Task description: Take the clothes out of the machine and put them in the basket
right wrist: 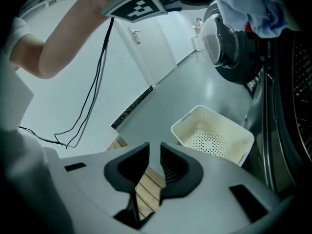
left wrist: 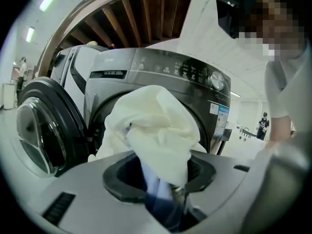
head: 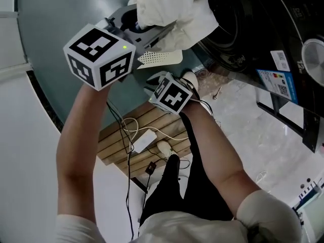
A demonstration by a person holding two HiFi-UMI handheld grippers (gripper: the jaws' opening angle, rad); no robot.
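Head view: one cream perforated basket (head: 159, 58) is seen at the upper middle, largely covered by the left gripper (head: 135, 28) and by the bundle of clothes (head: 172, 9) clamped in its jaws. The bundle is held above the basket, in front of the dark washing machine (head: 243, 34) at the upper right.

In the left gripper view, two fabrics are counted in the grip, one cream and one blue, both pinched between the jaws. The bundle hides most of the machine's round opening, so what the drum holds cannot be made out. The door (left wrist: 36, 130) is swung wide open at the left of the frame.

In the right gripper view the basket is shown empty, its holed bottom bare. It is set on the grey floor (right wrist: 161, 96) at the lower right, its right corner close to the machine's front and below the open door. Open floor is left along its left and far sides, bounded at the left by a dark speckled strip (right wrist: 131, 108).

The right gripper (right wrist: 154, 155) is held with its jaws narrowly apart and nothing between them; only a wooden slatted board (head: 119, 138) is seen through the gap. Loose cables (head: 129, 128) are draped over that board.

One basket, one machine, two grippers and two marker cubes are counted.
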